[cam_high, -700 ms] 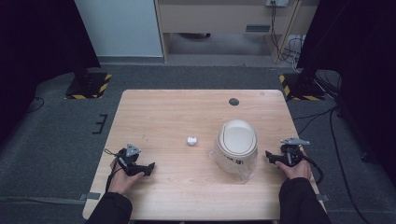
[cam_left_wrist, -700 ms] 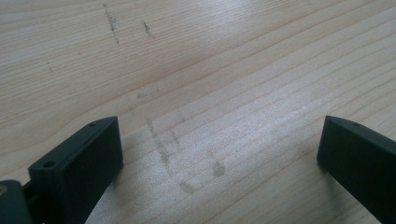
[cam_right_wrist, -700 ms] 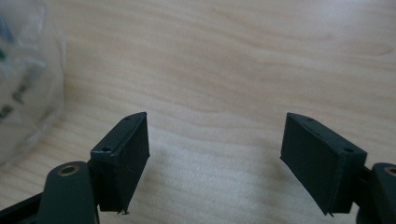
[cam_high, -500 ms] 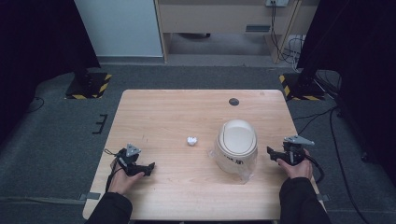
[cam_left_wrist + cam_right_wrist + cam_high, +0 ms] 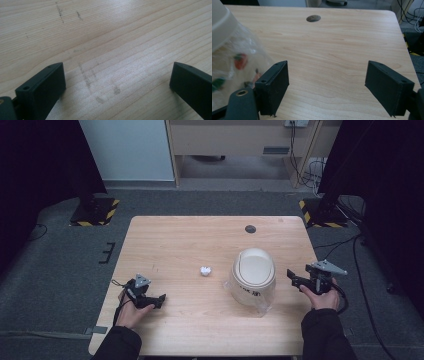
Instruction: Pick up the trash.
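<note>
While the left gripper (image 5: 159, 299) stays put, the right gripper (image 5: 293, 277) has lifted, fingers wide, empty.

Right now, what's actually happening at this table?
Nothing is being held. A person sits at a wooden table with a tool in each hand. The left tool rests low near the front left of the table, jaws open over bare wood. The right tool is open too, just right of a clear plastic container with a cream domed lid, not touching it. A small white crumpled object lies alone near the middle, untouched.
</note>
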A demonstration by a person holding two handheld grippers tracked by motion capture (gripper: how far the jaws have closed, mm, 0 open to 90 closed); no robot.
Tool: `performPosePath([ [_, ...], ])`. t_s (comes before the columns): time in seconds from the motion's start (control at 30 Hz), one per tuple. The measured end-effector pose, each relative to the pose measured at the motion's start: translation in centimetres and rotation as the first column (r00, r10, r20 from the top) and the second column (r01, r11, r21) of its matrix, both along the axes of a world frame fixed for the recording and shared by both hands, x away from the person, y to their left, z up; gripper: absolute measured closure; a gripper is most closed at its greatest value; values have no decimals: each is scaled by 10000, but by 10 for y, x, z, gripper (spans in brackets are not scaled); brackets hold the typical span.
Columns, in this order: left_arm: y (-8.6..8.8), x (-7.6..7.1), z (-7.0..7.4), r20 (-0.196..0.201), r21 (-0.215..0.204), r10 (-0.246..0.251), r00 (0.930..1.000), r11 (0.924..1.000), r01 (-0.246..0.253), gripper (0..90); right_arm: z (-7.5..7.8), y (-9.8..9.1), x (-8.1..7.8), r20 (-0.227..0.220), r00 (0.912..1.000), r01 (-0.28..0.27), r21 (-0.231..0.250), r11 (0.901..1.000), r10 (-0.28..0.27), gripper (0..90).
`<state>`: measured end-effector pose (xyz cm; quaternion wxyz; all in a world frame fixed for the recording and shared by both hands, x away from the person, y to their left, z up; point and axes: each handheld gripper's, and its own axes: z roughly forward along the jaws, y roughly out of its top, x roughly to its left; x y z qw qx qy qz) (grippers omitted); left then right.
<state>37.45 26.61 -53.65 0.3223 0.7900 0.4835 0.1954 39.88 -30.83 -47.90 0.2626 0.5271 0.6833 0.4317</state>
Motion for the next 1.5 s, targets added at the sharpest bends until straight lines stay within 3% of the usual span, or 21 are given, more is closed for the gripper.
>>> performPosePath([
  [0.4, 0, 0, 0, 0, 1, 1, 10000, 10000, -1, 0, 43, 1, -11, 1318, 9912, -16, 855, 9963, -97, 179],
  [0.87, 0, 0, 0, -5, 1, -18, 10000, 10000, 18, 0, 85, 8, -29, 2162, 9763, -200, 1232, 9922, -71, 160],
  [1.23, 0, 0, 0, -12, 2, -24, 10000, 10000, 24, 0, 103, 30, -39, 2417, 9690, -848, 1317, 9877, 510, 162],
  [1.4, 0, 0, 0, -6, 7, -23, 10000, 10000, 23, 0, 105, 38, -41, 2460, 9666, -1052, 1264, 9864, 716, 162],
  [1.5, 0, 0, 0, -10, 9, -27, 10000, 10000, 27, 0, 104, 43, -42, 2468, 9653, -1243, 1485, 9811, 850, 161],
])
